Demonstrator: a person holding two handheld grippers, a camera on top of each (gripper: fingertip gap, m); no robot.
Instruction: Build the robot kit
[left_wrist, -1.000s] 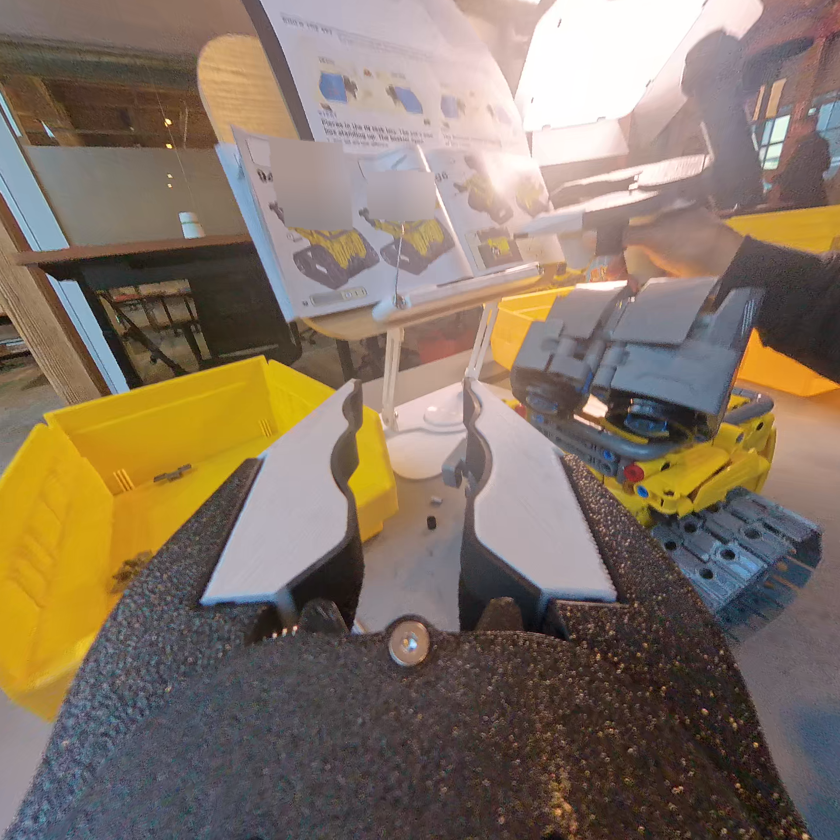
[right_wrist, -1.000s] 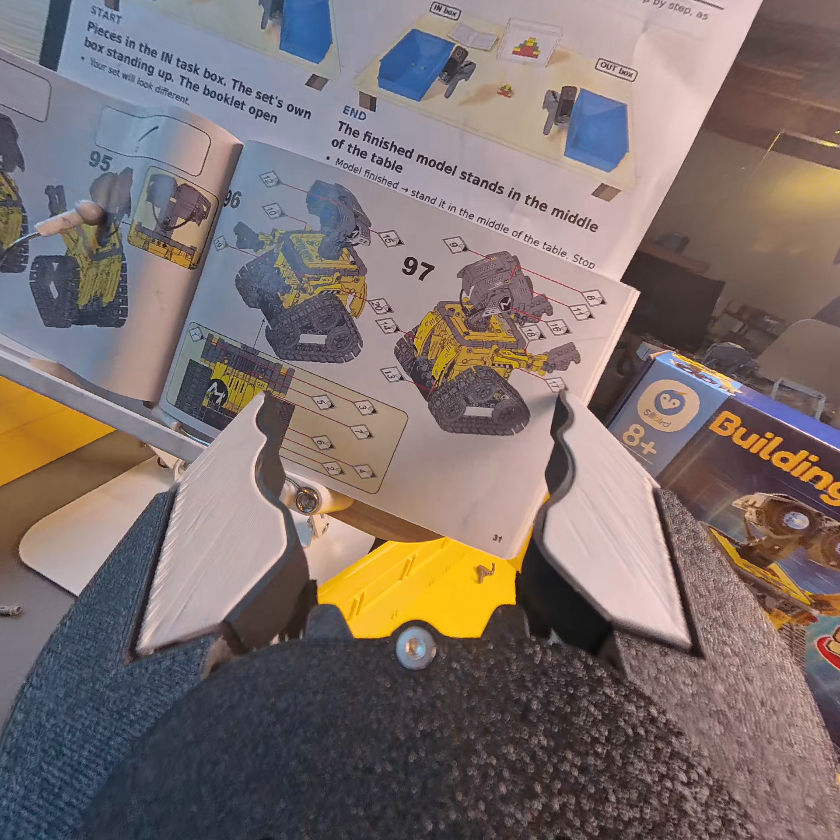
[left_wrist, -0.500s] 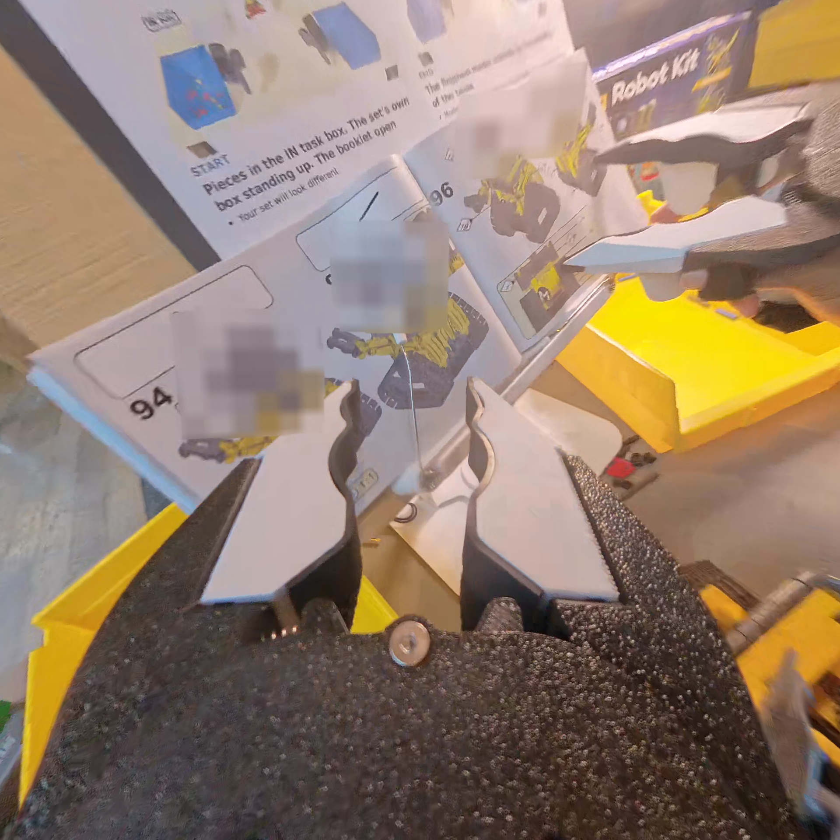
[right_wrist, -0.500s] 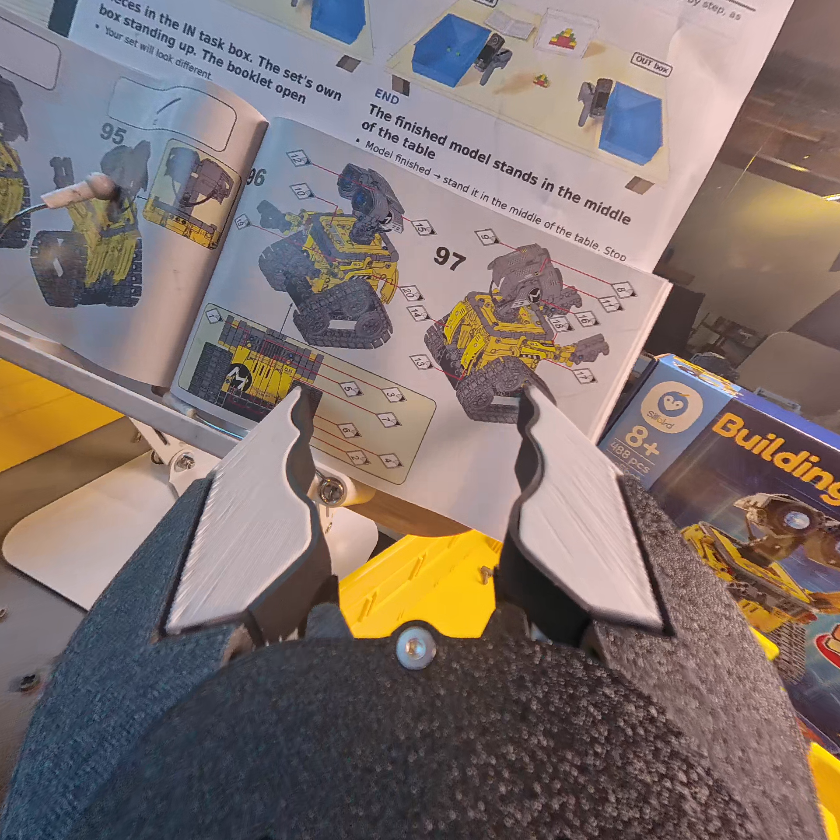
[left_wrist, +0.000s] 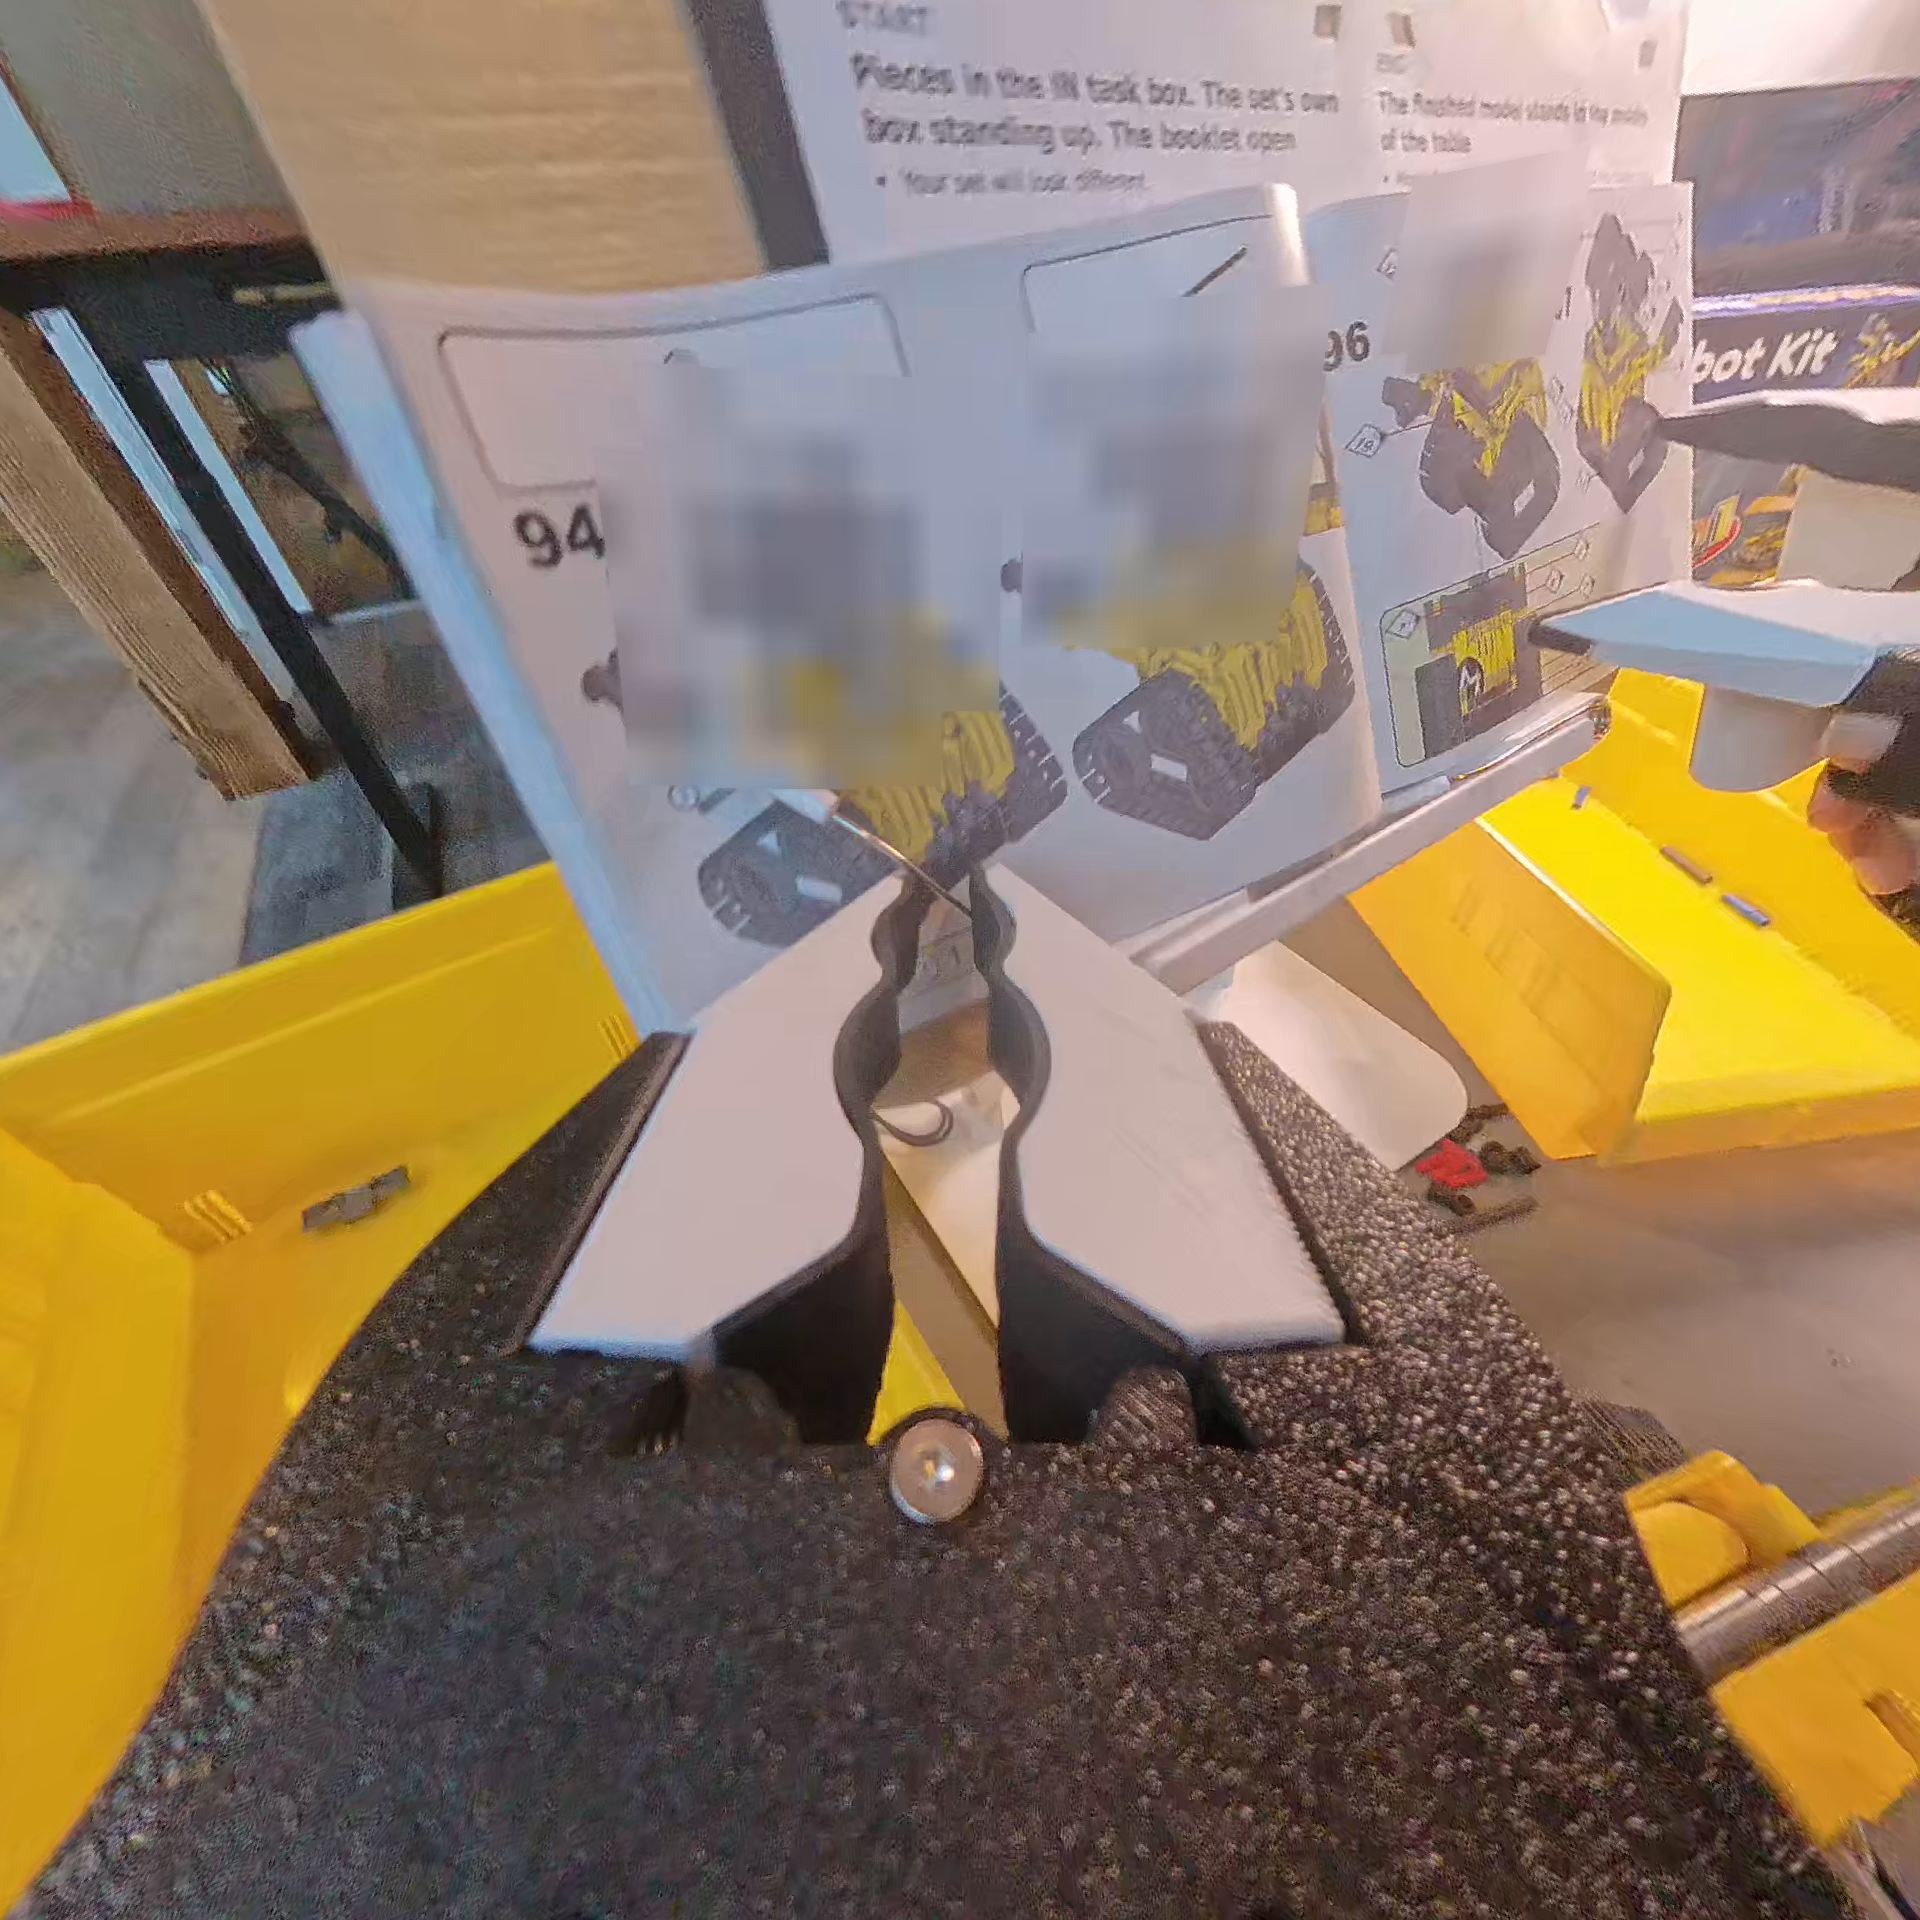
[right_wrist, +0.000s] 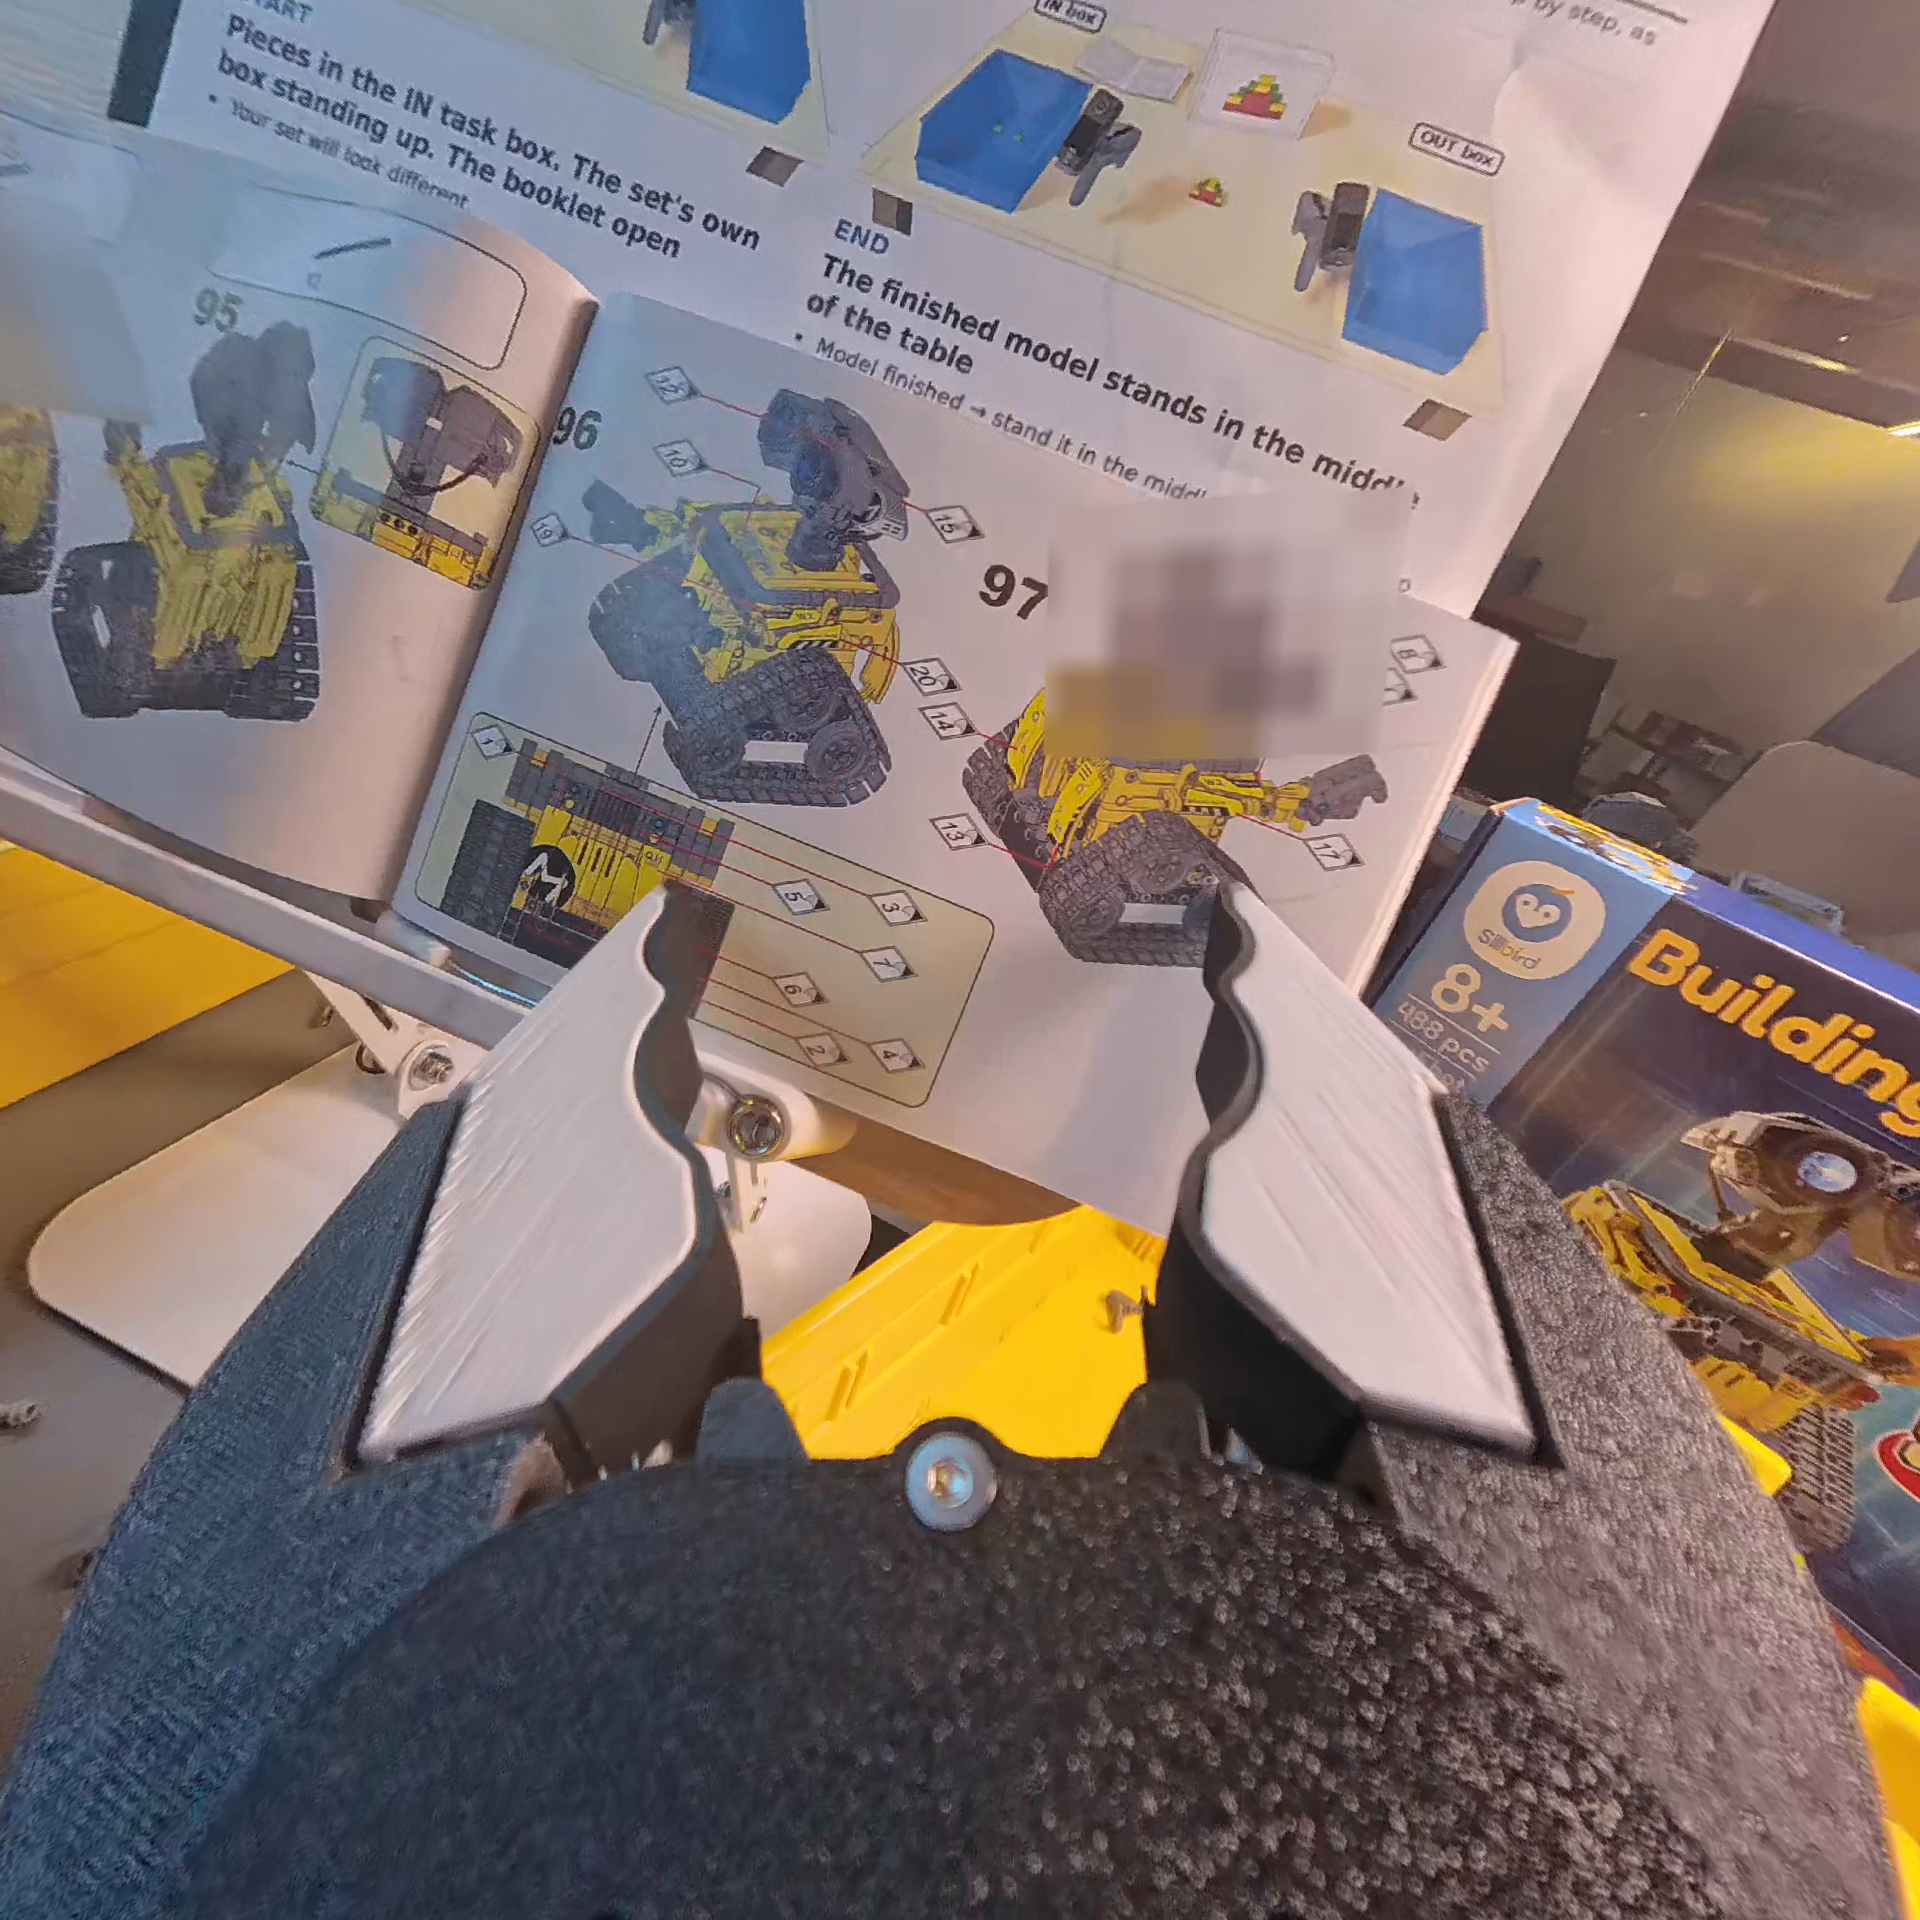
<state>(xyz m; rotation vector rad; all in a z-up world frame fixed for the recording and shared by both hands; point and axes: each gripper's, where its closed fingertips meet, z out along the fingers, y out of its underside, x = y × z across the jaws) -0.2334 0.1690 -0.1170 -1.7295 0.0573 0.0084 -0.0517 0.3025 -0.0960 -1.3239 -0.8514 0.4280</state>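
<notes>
Yellow plastic dominates the left wrist view: two yellow bins, one on the left (left_wrist: 312, 1039) holding a single small grey piece (left_wrist: 353, 1210), one on the right (left_wrist: 1714, 987) with a few tiny pieces on its floor; between them one metal book stand (left_wrist: 1403, 831) rises from a white base (left_wrist: 1351, 1060) on the grey table (left_wrist: 1662, 1299).

One instruction booklet (left_wrist: 1174, 831) lies open on the stand, with one large printed sheet (right_wrist: 1039, 312) behind it; one blue kit box (right_wrist: 1662, 1039) stands just right of the booklet.

The left gripper (left_wrist: 940, 899) has its jaws drawn narrow, tips almost meeting at the booklet's lower edge, where one thin wire (left_wrist: 883, 847) of the stand crosses them; whether they pinch it I cannot tell.

The right gripper (right_wrist: 945, 904) has its jaws spread wide and holding nothing, hovering before the lower part of the booklet's right-hand page; from the left wrist view it (left_wrist: 1621, 530) reaches in from the right edge.

A small cluster of red and black pieces (left_wrist: 1465, 1164) lies on the table beside the white base; part of one yellow model (left_wrist: 1766, 1621) shows at the lower right corner.
</notes>
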